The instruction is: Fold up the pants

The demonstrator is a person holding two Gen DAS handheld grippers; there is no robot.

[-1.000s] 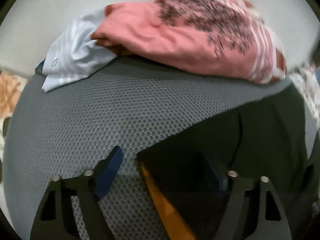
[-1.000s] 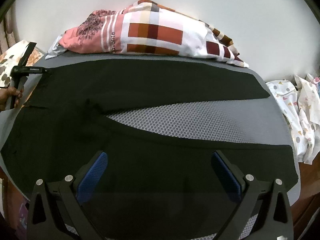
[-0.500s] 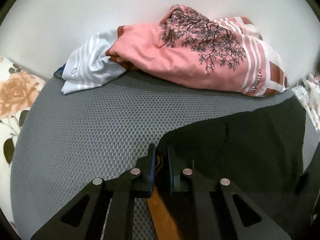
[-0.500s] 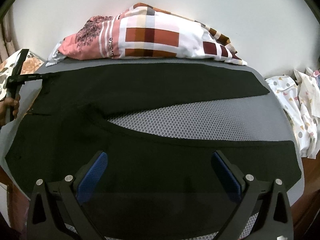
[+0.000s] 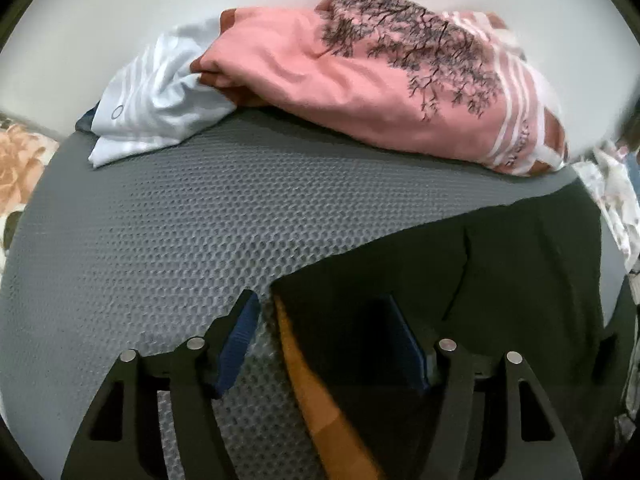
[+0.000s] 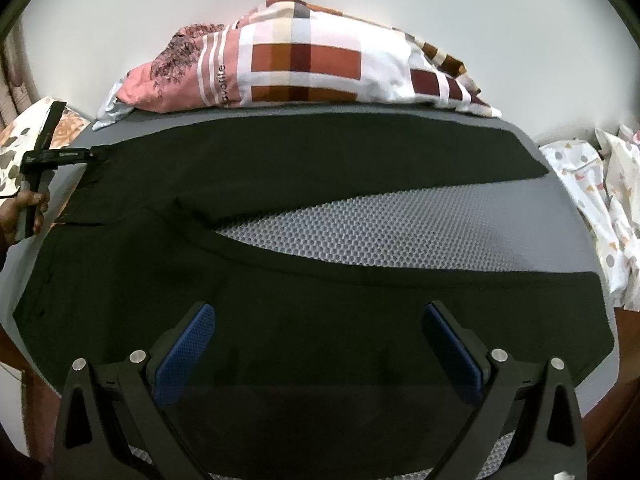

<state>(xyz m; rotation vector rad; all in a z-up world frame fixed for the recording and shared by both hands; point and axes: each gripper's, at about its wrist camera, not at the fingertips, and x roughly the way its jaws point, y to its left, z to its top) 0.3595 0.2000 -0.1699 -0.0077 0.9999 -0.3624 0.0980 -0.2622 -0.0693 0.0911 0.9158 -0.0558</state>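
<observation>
Black pants (image 6: 280, 184) lie flat on a grey mesh mat (image 6: 400, 228), the two legs spread in a V toward the right. My right gripper (image 6: 318, 356) hangs open over the near leg with nothing between its blue pads. My left gripper (image 5: 322, 340) is at the far waist corner of the pants (image 5: 520, 280). Its jaws are opening, and the corner with an orange strip (image 5: 316, 384) lies between the pads without being pressed. In the right wrist view a hand (image 6: 24, 208) holds the left gripper (image 6: 96, 155) at the pants' left end.
A pink tree-print and checked bundle (image 5: 360, 80) and a white striped cloth (image 5: 160, 108) lie along the mat's far edge by the wall. Floral fabric (image 5: 20, 160) is at the left and dotted white cloth (image 6: 600, 200) at the right. The mat's rim drops off near my right gripper.
My left gripper was open, shut on the pants' waist corner half a second ago, and now stands open again around it. The right gripper has kept still and open.
</observation>
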